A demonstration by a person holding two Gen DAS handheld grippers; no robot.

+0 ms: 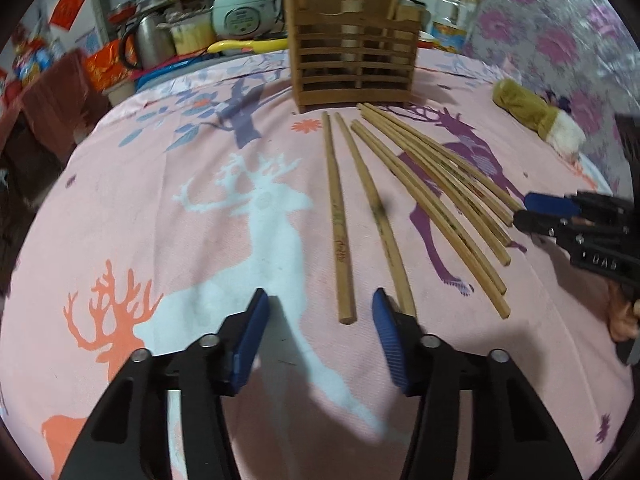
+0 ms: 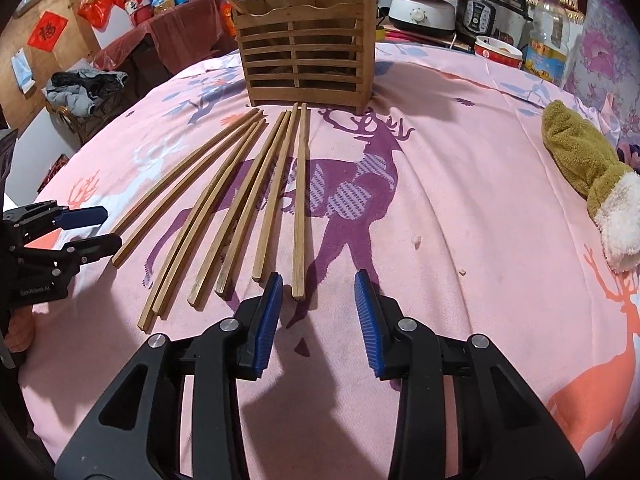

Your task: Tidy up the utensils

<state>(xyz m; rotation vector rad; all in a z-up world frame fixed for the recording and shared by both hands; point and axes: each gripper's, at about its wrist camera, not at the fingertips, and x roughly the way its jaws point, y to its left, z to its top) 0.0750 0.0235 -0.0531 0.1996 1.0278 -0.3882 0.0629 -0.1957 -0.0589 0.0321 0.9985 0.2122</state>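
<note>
Eight wooden chopsticks [image 2: 240, 200] lie in a fan on the pink deer cloth [image 2: 460, 208], just ahead of both your tongs. Your right tongs [image 2: 318, 312] are spread wide and hold nothing; the chopstick farthest right [image 2: 299, 200] ends just in front of their left pad. Your left tongs [image 1: 320, 336] are wide and empty too, with one chopstick [image 1: 339, 224] ending between their tips. Past the chopsticks stands the wooden slatted holder [image 2: 306, 60], with two sticks in it already. A fuzzy green mitten [image 2: 588, 172] lies far off to your right.
</note>
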